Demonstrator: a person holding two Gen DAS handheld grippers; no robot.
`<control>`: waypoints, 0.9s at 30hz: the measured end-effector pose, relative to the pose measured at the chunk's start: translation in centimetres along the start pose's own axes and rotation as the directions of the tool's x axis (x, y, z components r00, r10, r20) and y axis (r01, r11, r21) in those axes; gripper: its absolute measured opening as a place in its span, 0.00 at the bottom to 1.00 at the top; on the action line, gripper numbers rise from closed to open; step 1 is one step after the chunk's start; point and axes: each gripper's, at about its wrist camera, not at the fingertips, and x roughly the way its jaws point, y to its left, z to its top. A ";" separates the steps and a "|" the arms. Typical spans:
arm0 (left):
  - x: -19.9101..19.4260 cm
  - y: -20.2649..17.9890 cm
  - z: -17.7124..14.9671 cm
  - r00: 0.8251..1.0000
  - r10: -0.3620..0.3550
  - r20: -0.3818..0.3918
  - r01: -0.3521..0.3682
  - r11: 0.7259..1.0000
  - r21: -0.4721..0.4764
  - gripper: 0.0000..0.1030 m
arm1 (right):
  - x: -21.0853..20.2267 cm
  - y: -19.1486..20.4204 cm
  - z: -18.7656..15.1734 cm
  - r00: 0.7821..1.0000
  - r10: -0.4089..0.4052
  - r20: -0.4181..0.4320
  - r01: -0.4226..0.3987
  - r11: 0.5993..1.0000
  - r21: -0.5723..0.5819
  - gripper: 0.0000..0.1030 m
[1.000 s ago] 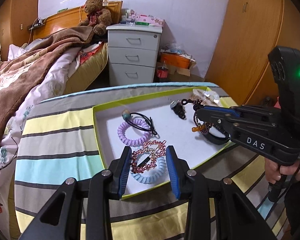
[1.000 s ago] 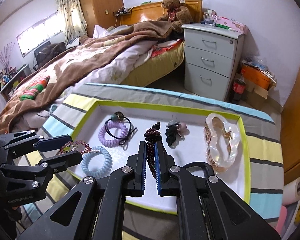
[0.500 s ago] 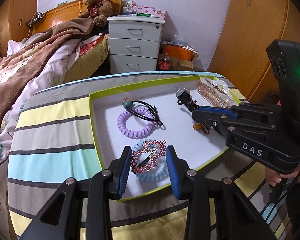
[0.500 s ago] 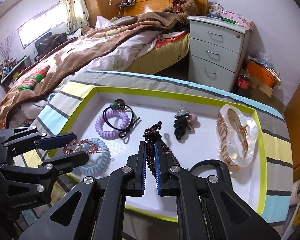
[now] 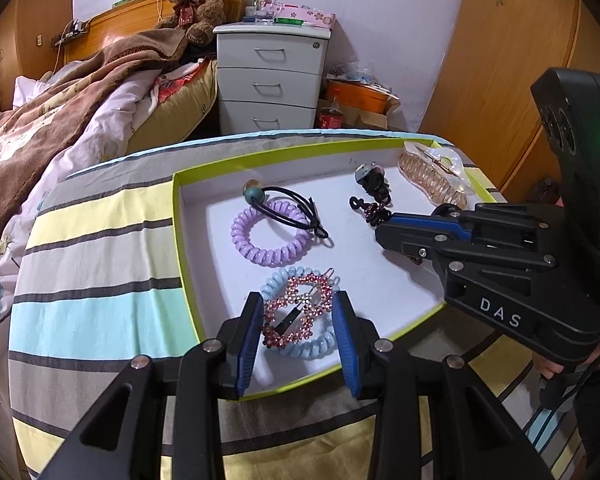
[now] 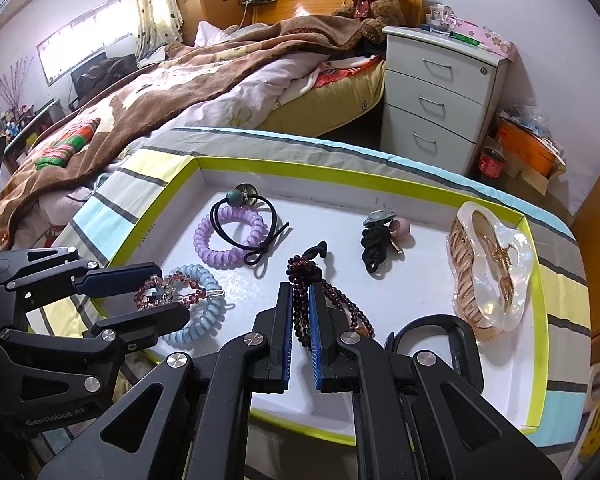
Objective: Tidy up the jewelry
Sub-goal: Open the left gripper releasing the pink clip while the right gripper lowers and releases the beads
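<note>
My right gripper (image 6: 300, 334) was closed narrowly on the dark red bead bracelet (image 6: 304, 276), whose loops trailed onto the floor of the tray (image 6: 260, 170) near its front edge. My left gripper (image 5: 296, 332) stood wide open with one finger on each side of the pink rhinestone clip (image 5: 298, 314), which lay on top of the blue coil hair tie (image 5: 308, 344) by the tray's front left corner; I could not tell whether the pads touched the clip. I judged the main risk to be the beads: the strand hung in several loops, and only part of it sat between my right fingers, so a lift could drag the loose loops across the tray, or let the strand slip out. On the left, closing on the clip might catch the blue coil beneath it and lift both, or the clip's wire end could snag in the coil. The two grippers were also near each other over the same front edge, so a careless swing could knock one into the other. I counted two coil hair ties, the blue one and the purple one (image 6: 230, 236); one thin black elastic with a teal bead (image 6: 246, 220) lying across the purple coil; one black scrunched tie with a pink ball (image 6: 378, 242); one clear claw clip (image 6: 490, 272) against the right edge; one rhinestone clip; one bead bracelet.
</note>
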 end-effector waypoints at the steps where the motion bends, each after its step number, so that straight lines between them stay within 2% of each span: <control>1: 0.0 0.0 -0.1 1.000 -0.001 0.000 0.001 1.000 0.000 0.36 | 0.0 0.0 0.0 1.000 0.001 -0.001 -0.001 1.000 -0.001 0.08; 27: 0.0 -0.2 0.0 1.000 0.006 -0.007 -0.006 1.000 -0.007 0.36 | 0.3 0.2 -0.1 1.000 0.005 -0.015 -0.005 1.000 -0.002 0.10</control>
